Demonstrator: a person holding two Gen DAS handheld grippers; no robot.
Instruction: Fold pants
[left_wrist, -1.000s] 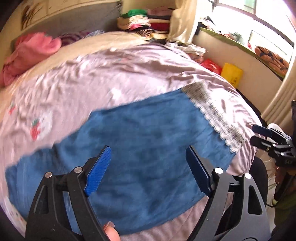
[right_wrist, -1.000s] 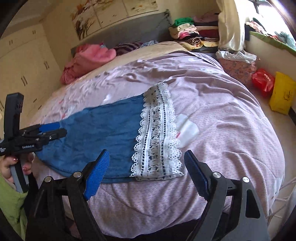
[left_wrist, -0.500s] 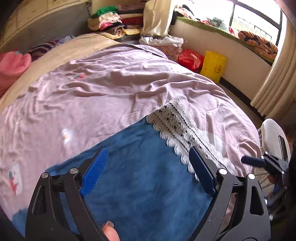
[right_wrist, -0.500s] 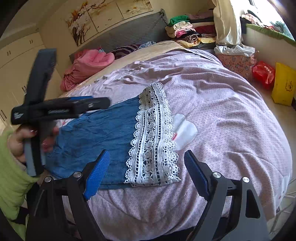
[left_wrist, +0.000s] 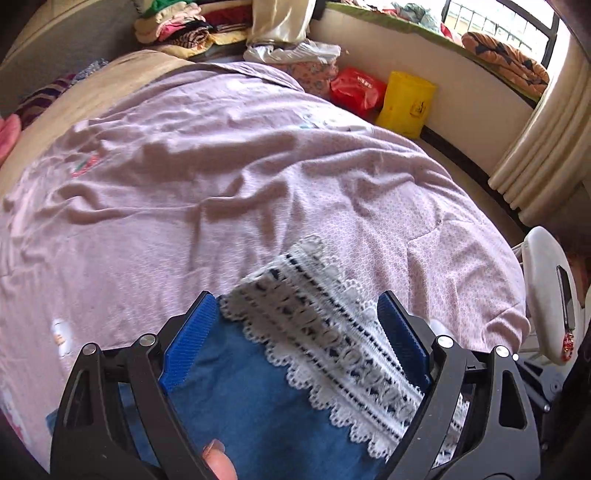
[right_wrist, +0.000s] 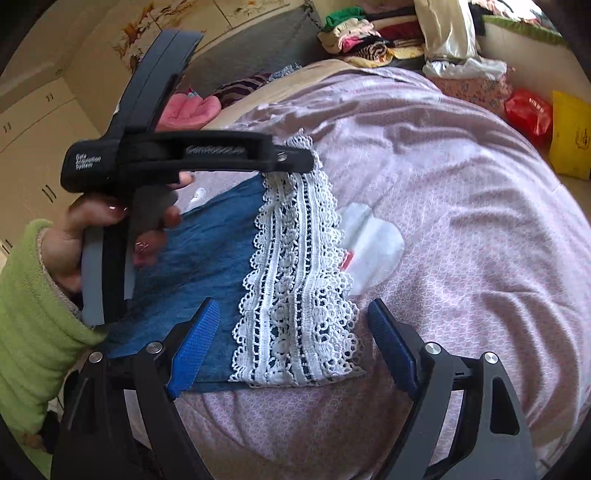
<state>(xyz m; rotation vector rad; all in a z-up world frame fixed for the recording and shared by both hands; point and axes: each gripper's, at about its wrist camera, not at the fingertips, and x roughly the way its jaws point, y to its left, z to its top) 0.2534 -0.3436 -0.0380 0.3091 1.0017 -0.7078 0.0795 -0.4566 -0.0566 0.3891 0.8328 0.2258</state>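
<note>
**Both grippers wide over the lace hem of the pants**

The blue pants (right_wrist: 207, 258) lie flat on the bed (right_wrist: 461, 221), near its front edge, on a wrinkled mauve bedspread. Their white lace hem (right_wrist: 295, 280) runs from the front edge toward the middle of the bed, with the blue cloth spreading away from it to the left in the right wrist view. A white patch printed on the bedspread shows just beside the lace on its other side.

The left gripper (left_wrist: 299, 336) hangs over the far end of the lace hem (left_wrist: 325, 332). Its jaws stand wide apart with the lace and blue cloth (left_wrist: 251, 402) seen between them; the pads do not press on the fabric. In the right wrist view the left hand (right_wrist: 96, 236), in a green sleeve, holds this gripper by its handle.

The right gripper (right_wrist: 291, 343) hovers over the near end of the hem at the front edge of the bed. Its jaws are also wide apart and grip nothing.

A yellow bag (left_wrist: 406, 103) and a red bag (left_wrist: 354, 90) stand on the floor past the far side of the bed.
</note>
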